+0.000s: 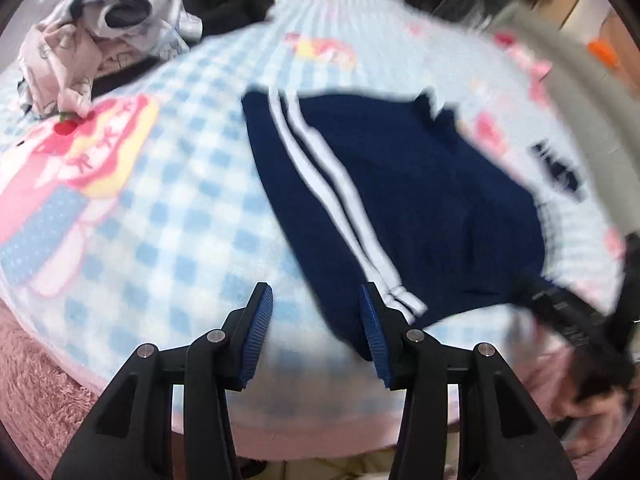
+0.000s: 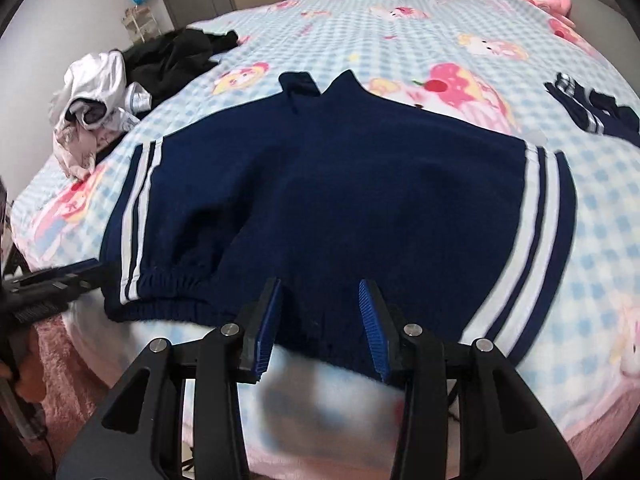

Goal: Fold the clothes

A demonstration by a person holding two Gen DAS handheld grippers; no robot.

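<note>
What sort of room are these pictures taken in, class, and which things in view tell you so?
Most likely a bedroom at home. A large bed covered with a blue checked cartoon blanket fills the view, a navy striped garment lies spread on it, and a pile of unfolded clothes sits near its far left edge.

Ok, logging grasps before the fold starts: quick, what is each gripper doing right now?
Left gripper: open, holding nothing, at the navy jacket's striped corner.
Right gripper: open, holding nothing, over the jacket's hem.

Jacket [image 2: 340,208] flat on bed [image 2: 440,32]; clothes pile [image 2: 96,104] left (far corner).
</note>
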